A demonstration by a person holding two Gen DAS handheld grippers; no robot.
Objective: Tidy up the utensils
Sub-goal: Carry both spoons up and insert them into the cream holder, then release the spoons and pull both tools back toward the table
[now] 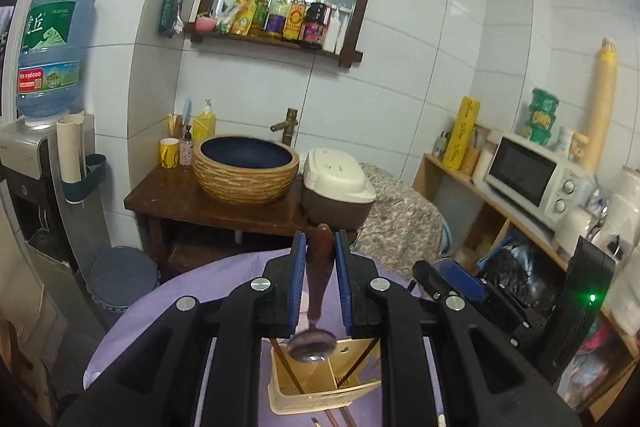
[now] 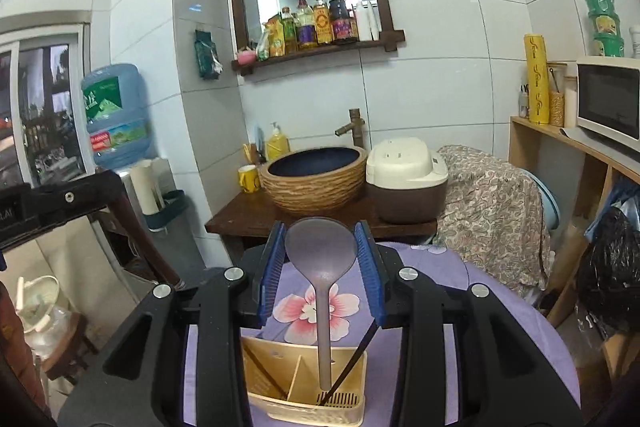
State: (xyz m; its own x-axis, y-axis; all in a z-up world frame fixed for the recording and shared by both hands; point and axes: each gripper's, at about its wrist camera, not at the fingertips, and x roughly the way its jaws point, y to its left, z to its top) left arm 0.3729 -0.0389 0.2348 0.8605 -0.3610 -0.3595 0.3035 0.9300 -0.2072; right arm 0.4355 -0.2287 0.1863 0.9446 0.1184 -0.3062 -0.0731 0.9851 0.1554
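Left wrist view: the left claw (image 1: 320, 255) is clamped on the brown wooden handle of a metal-bowled spoon (image 1: 318, 291), bowl hanging at 6 o'clock over the beige plastic utensil caddy (image 1: 320, 393) on the purple-clothed table (image 1: 160, 311). Dark chopsticks (image 1: 286, 371) lean inside the caddy.

Right wrist view: the right claw (image 2: 321, 247) grips the grey translucent ladle (image 2: 322, 259) by its bowl, the handle dipping into the caddy (image 2: 280, 371) at 6 o'clock, beside a black chopstick (image 2: 352, 367) in the slotted compartment.
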